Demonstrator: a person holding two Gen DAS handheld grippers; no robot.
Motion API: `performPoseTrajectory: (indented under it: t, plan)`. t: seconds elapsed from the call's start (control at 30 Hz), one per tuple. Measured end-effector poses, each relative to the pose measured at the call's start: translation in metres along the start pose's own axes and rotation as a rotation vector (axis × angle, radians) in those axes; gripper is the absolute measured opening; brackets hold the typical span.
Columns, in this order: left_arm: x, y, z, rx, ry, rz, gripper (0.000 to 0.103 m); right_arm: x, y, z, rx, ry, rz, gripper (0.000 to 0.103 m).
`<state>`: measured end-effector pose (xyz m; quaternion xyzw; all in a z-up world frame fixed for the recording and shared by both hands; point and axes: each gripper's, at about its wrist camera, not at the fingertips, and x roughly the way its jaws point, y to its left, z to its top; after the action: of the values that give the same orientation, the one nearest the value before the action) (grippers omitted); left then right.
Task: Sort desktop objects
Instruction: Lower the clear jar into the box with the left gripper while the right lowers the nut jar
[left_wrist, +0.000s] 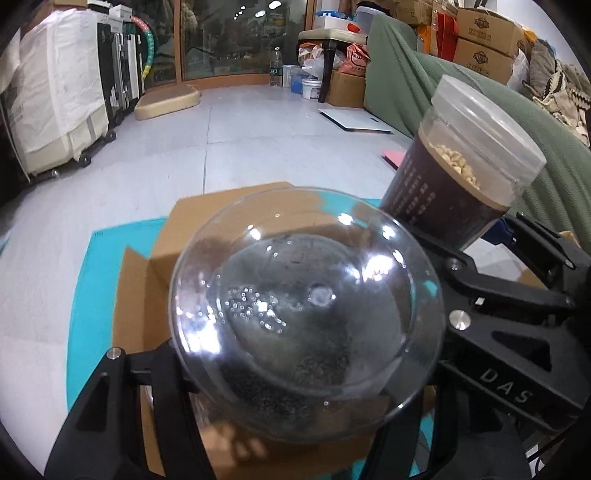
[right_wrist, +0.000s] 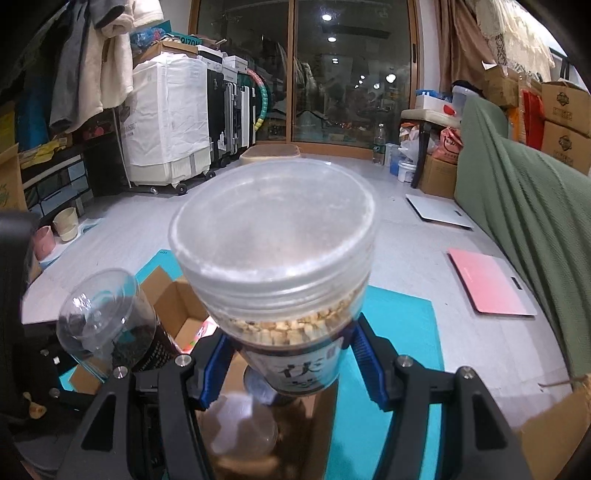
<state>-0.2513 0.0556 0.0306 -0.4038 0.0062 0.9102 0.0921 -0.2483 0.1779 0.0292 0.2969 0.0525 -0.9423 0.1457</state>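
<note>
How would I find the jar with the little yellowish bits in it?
Look above the turquoise mat on the pale floor, where two black grippers each hold a jar. The right gripper, with blue pads, clamps the nut jar. Its lid is flat and frosted; the other jar has a clear domed lid and dark contents.

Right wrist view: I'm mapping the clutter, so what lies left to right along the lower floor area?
Clear-lidded dark jar → open cardboard box → nut jar in the right gripper → pink board → green cover.
</note>
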Motion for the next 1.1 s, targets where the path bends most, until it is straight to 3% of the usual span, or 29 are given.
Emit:
performPoseTrajectory:
  t: [0.27, 0.43, 0.57, 0.87, 1.0, 1.1]
  plan:
    - [0.038, 0.018, 0.024, -0.043, 0.053, 0.015, 0.06, 0.046, -0.008, 0.022, 0.025, 0.022, 0.035, 0.062]
    - [0.064, 0.032, 0.026, -0.109, 0.11, 0.006, 0.06, 0.07, -0.005, 0.028, 0.008, 0.049, 0.063, 0.062]
    - [0.077, 0.043, 0.024, -0.153, 0.155, 0.009, 0.06, 0.088, -0.008, 0.026, 0.068, 0.078, 0.094, 0.062]
    - [0.088, 0.049, 0.019, -0.149, 0.212, 0.026, 0.06, 0.111, 0.0, 0.022, 0.012, 0.125, 0.087, 0.062]
    - [0.083, 0.043, 0.021, -0.117, 0.199, 0.045, 0.062, 0.115, 0.004, 0.022, 0.007, 0.139, 0.091, 0.063]
    - [0.083, 0.041, 0.025, -0.107, 0.212, 0.043, 0.065, 0.113, 0.004, 0.023, 0.01, 0.134, 0.072, 0.068]
